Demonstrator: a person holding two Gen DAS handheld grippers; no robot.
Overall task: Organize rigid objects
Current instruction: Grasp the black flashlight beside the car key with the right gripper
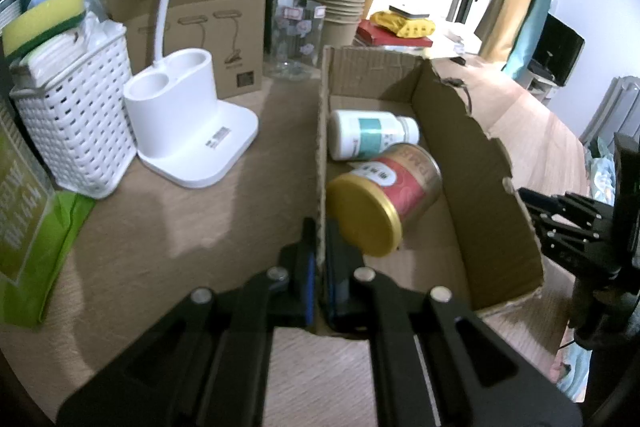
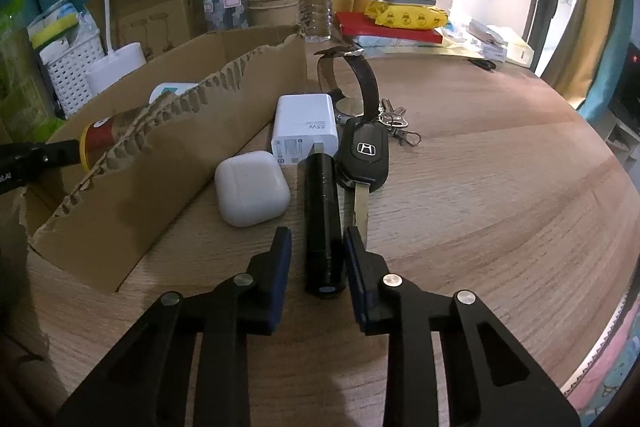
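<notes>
Here, left tool (image 1: 319, 259) pinching near-left wall of torn brown cardboard box (image 1: 472, 163). Right tool (image 2: 318, 259) half spread around black cylindrical flashlight (image 2: 322, 215) lying on wooden table (image 2: 500, 187), right of box; pad contact unclear.

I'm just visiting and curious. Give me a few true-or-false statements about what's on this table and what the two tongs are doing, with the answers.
1. The left tongs are clamped on a wall of the cardboard box. True.
2. The box is empty. False: a white bottle and a red tin with a gold lid lie in it.
3. A black cylinder lies between the fingers of the right tongs. True.
4. The white earbud case is inside the box. False: it sits on the table beside the box.
5. The car key lies next to the black cylinder. True.
</notes>
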